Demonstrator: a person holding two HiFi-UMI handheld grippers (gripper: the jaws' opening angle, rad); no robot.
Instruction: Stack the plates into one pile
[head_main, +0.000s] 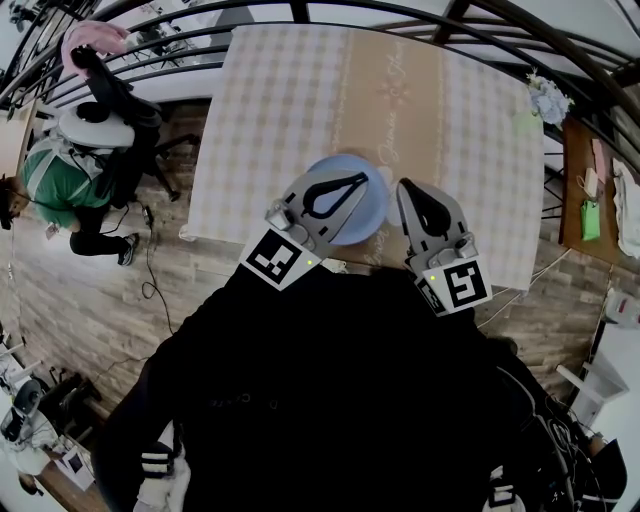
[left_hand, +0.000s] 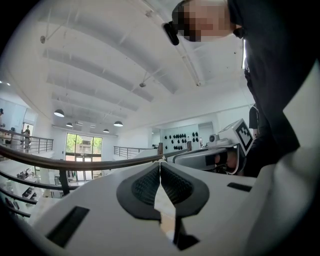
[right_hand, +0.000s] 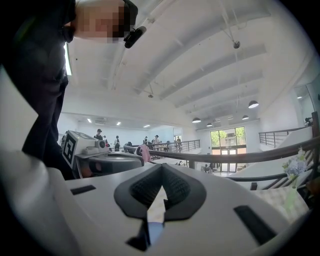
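Near the front edge of the cloth-covered table (head_main: 290, 110) lies a blue plate (head_main: 372, 215), half hidden under the left gripper (head_main: 360, 180). Whether other plates lie beneath it cannot be told. No other plate shows on the cloth, so the pile is probably already made. The left gripper's jaws are pressed together on nothing, as are those of the right gripper (head_main: 408, 186), just right of the plate. Both hover level over the table's near edge, seemingly at rest rather than reaching.
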